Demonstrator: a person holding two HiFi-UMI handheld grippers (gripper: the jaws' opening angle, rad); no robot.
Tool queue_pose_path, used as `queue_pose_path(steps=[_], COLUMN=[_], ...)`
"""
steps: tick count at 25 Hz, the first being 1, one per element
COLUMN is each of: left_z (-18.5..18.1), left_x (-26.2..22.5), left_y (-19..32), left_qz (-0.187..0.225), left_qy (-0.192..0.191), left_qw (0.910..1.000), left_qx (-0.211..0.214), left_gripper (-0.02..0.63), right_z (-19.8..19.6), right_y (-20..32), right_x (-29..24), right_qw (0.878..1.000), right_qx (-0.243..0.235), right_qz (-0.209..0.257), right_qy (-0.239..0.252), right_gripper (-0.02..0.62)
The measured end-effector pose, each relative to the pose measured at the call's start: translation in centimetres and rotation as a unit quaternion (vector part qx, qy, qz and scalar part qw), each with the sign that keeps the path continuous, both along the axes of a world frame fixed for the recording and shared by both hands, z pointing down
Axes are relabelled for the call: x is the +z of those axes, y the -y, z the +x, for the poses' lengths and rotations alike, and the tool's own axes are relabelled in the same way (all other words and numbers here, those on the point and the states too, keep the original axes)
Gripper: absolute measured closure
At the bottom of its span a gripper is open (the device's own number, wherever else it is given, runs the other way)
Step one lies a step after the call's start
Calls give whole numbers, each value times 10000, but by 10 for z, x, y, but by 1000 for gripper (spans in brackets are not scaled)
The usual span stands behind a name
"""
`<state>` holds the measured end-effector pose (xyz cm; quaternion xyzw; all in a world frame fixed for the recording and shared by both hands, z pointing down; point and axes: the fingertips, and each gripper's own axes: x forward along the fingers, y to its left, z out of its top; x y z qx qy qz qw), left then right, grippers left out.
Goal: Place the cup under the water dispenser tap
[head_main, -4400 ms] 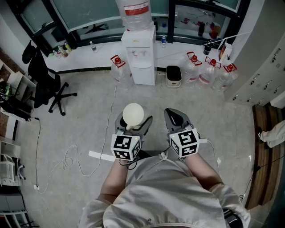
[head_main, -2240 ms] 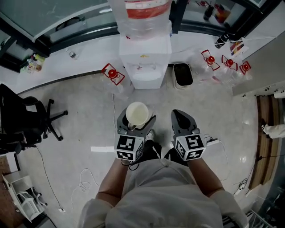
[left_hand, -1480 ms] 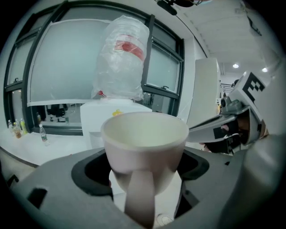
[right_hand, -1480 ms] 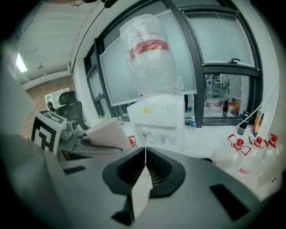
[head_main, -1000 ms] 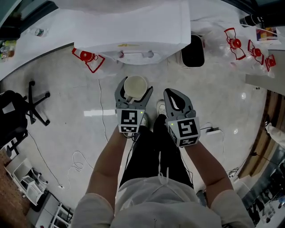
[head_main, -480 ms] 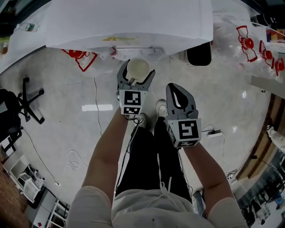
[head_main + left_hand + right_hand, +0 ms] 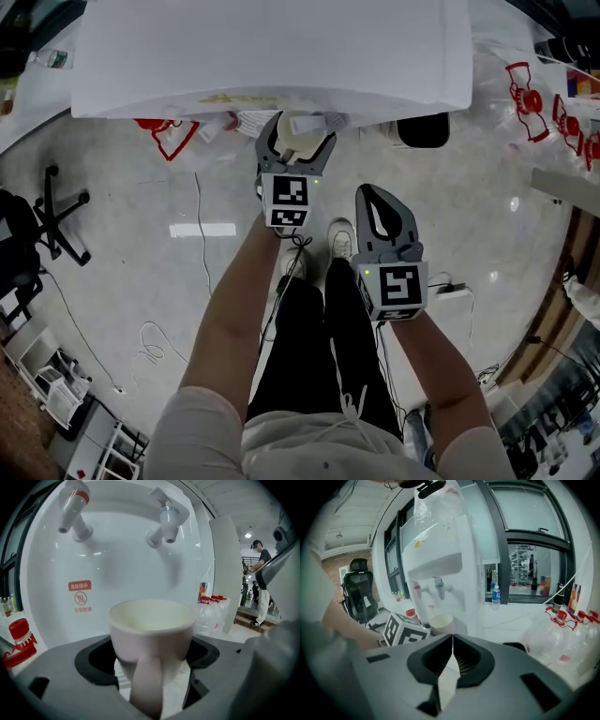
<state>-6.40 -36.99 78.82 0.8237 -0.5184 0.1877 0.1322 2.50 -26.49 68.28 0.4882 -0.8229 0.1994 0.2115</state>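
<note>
My left gripper (image 7: 296, 129) is shut on a cream cup (image 7: 302, 143), its jaws round the cup's body and the handle toward me. The cup (image 7: 152, 634) stands upright and empty, in front of and below the white water dispenser (image 7: 272, 47), nearer the grey-tipped tap (image 7: 165, 520) than the red-tipped tap (image 7: 72, 510). In the head view the cup sits at the dispenser's front edge. My right gripper (image 7: 380, 202) hangs back to the right, shut with nothing in it (image 7: 452, 641); its view shows the dispenser (image 7: 440, 569) and the cup (image 7: 442, 623).
Water bottles with red caps (image 7: 530, 89) lie right of the dispenser, and another red-capped one (image 7: 159, 131) left of it. A black bin (image 7: 422, 131) stands beside it. An office chair (image 7: 37, 225) and a floor cable (image 7: 200, 244) are at the left. A person (image 7: 260, 583) stands far off.
My left gripper has carried the cup forward and down, from open floor to the dispenser's front by the taps. The right gripper stayed behind and sank a little.
</note>
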Motion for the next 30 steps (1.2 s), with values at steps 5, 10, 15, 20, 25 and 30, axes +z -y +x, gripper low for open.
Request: queue_pose_path(steps=[5,10,15,20,25,30], left_z=[2,5,4,-2,7,-5], left_x=[10,7,18,8,-5,-36], left_y=[-2,1,2,1,-12,-30], left_qz=[65,271,76,171,246,351], left_qy=[148,271,152,18,-117,-156], left_qw=[9999,9992,9998,9995,9995,9986], left_qx=[48,57,-111,-262,-153,-353], left_gripper=[160,160,158,110,103,104], right_z=[5,7,12,17,24,18], right_y=[-5,-4,-3,-9,-21,-34], right_x=[5,7,4,3,5,-9], right_qw=[9999,9999,9998,9995,9979,9983], right_qx=[65,25,153,259,422,390], right_qz=[-128,-109,-99,-157,-259,-275], right_qy=[-63,-56,-79,-107,-427,-331], right_gripper=[566,566,566,566,566,566])
